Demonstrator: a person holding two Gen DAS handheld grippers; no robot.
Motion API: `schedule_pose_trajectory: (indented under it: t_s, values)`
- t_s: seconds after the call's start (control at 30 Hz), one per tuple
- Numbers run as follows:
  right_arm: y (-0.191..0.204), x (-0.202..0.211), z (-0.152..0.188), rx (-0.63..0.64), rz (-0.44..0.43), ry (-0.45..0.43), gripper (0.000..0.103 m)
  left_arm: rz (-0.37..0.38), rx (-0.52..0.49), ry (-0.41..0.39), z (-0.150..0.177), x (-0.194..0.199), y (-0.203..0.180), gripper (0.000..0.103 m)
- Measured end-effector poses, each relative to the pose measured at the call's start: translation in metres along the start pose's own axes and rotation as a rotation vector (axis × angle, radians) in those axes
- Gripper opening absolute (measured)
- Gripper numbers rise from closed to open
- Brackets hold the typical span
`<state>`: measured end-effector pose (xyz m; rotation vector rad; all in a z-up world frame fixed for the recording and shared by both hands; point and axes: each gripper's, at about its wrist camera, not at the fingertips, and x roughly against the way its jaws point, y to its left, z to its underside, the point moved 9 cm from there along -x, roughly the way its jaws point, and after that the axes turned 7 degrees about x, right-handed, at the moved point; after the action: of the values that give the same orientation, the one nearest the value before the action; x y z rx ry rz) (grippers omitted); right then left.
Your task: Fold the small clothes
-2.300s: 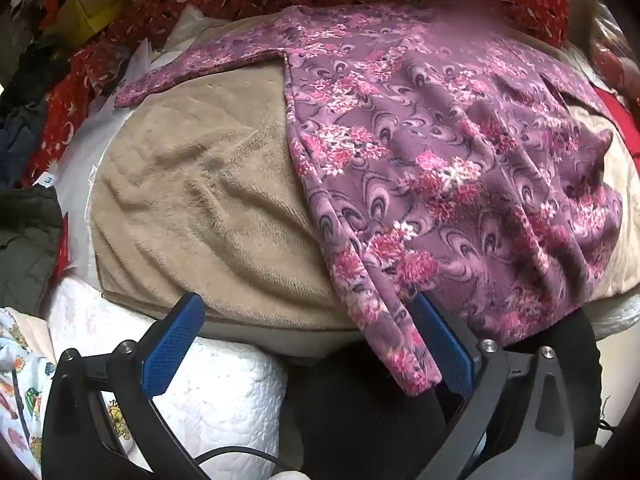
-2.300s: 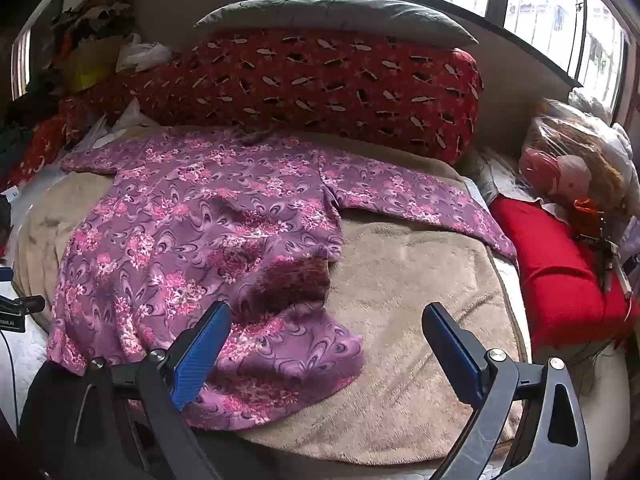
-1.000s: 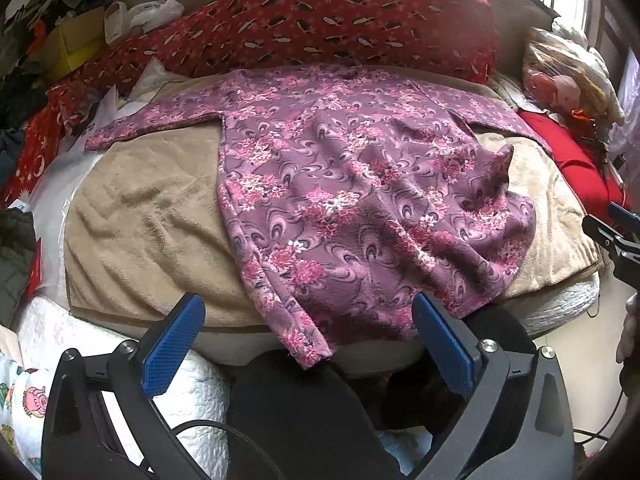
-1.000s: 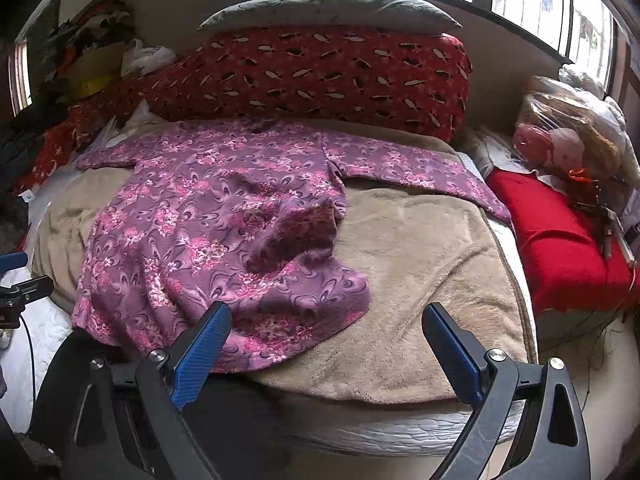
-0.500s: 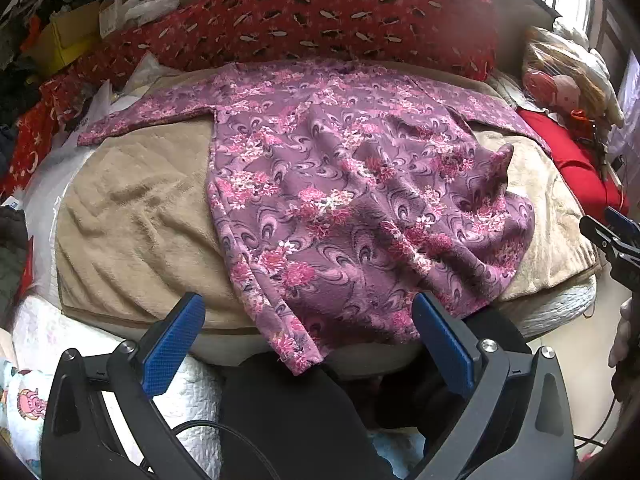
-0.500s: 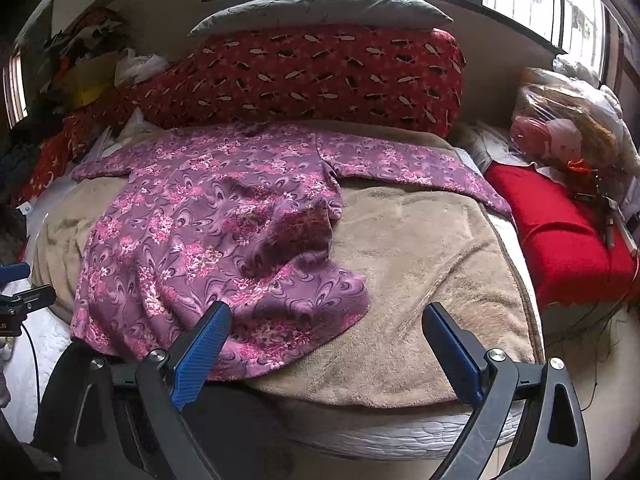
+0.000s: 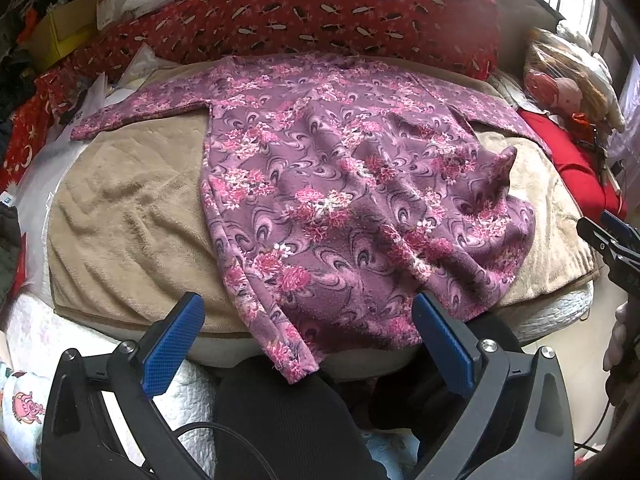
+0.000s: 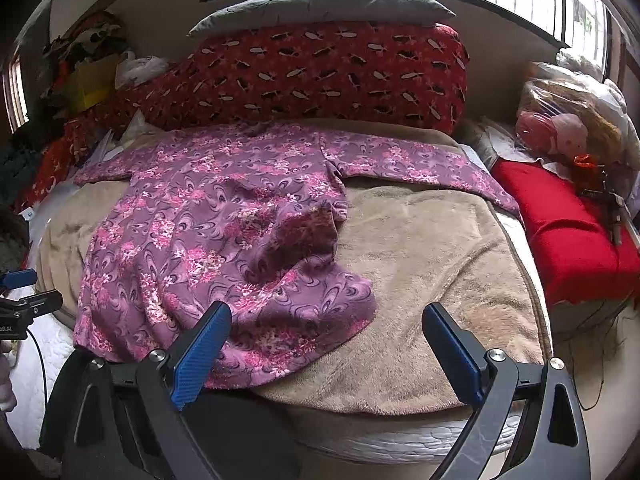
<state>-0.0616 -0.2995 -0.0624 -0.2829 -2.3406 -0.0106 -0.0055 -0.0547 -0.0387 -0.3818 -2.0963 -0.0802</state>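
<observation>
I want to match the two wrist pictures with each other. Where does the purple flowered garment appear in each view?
Left wrist: the purple flowered garment fills the centre, its hem hanging over the near edge of the beige blanket.
Right wrist: it lies left of centre, one sleeve stretching right.
Shared landmark: the red patterned bolster lies behind it in both.

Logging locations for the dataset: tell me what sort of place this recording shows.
Most likely a lived-in bedroom: a mattress under a tan blanket, a long red bolster with a grey pillow below windows, and a purple floral top spread out for folding.
</observation>
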Motion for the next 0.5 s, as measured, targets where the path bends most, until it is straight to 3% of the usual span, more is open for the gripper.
schedule_pose_trajectory:
  t_s: [0.5]
  values:
    - [-0.002, -0.008, -0.0026, -0.005, -0.017, 0.012, 0.096, 0.013, 0.019, 0.022, -0.0065, -0.008, -0.0039, 0.103]
